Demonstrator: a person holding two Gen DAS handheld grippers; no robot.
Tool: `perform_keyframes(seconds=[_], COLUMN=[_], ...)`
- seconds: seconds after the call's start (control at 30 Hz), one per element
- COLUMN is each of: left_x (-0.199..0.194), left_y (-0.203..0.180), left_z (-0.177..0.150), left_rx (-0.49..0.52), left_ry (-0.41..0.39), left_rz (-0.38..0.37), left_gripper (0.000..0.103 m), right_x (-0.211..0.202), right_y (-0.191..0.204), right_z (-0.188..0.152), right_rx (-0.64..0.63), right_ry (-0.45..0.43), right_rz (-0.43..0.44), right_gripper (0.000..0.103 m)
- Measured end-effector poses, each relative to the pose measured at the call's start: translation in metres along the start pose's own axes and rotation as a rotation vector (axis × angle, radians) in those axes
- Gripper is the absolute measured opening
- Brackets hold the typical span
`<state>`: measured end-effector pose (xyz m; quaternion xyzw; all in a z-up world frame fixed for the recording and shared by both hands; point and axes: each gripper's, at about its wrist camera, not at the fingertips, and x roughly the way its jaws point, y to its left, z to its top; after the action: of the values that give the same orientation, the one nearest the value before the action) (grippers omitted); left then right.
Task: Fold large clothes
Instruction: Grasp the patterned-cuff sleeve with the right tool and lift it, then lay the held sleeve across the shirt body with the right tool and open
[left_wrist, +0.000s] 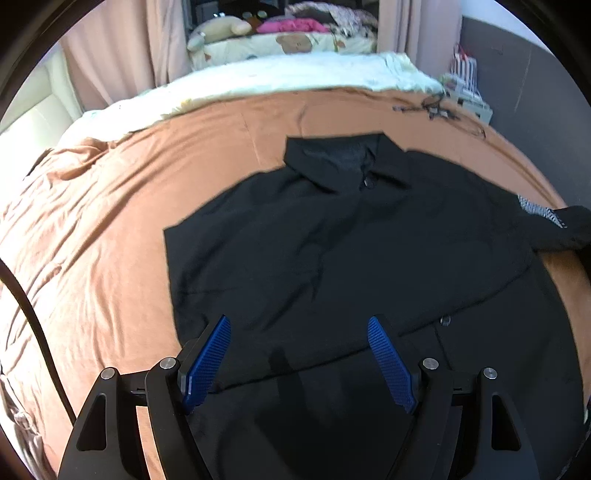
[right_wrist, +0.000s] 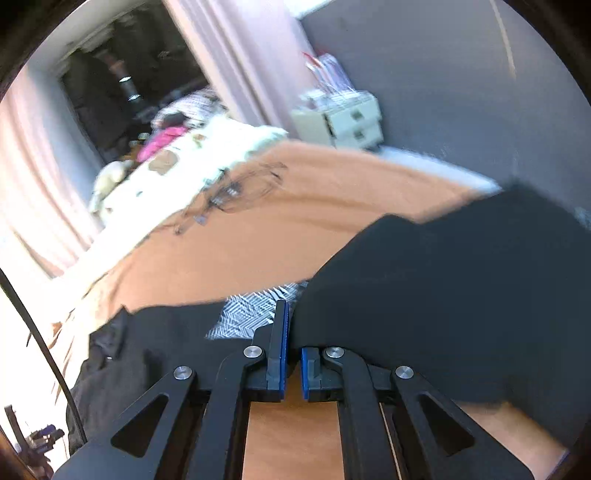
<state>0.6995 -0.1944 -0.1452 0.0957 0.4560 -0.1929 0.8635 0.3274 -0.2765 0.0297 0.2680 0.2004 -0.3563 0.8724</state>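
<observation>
Left wrist view: black shirt spread flat on the orange bedspread, collar toward the far end, left side already folded in. Left gripper hovering over the near hem, jaws wide apart – nothing between the blue pads. Right wrist view, blurred: right gripper with jaws closed on the shirt's black fabric, lifted off the bed – a patch of black-and-white patterned lining showing just beside the left finger. Cream drawer unit against the grey wall beyond.
</observation>
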Motion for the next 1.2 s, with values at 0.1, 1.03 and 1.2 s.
perform_keyframes(seconds=[0.1, 1.03, 1.2], left_x=[-0.004, -0.043, -0.047], left_y=[0.01, 0.108, 0.125], left_z=[0.0, -0.047, -0.069], left_rx=[-0.03, -0.109, -0.175], left_ry=[0.004, 0.004, 0.042], left_rz=[-0.012, 0.065, 0.082], left_gripper=[0.078, 0.078, 0.078], right_x=[-0.021, 0.011, 0.059], right_y=[0.039, 0.217, 0.214], right_z=[0.015, -0.061, -0.102], right_rx=[-0.057, -0.455, -0.525], right_ry=[-0.036, 0.216, 0.365], right_rz=[0.051, 0.43, 0.4], right_gripper=[0.002, 0.002, 0.003])
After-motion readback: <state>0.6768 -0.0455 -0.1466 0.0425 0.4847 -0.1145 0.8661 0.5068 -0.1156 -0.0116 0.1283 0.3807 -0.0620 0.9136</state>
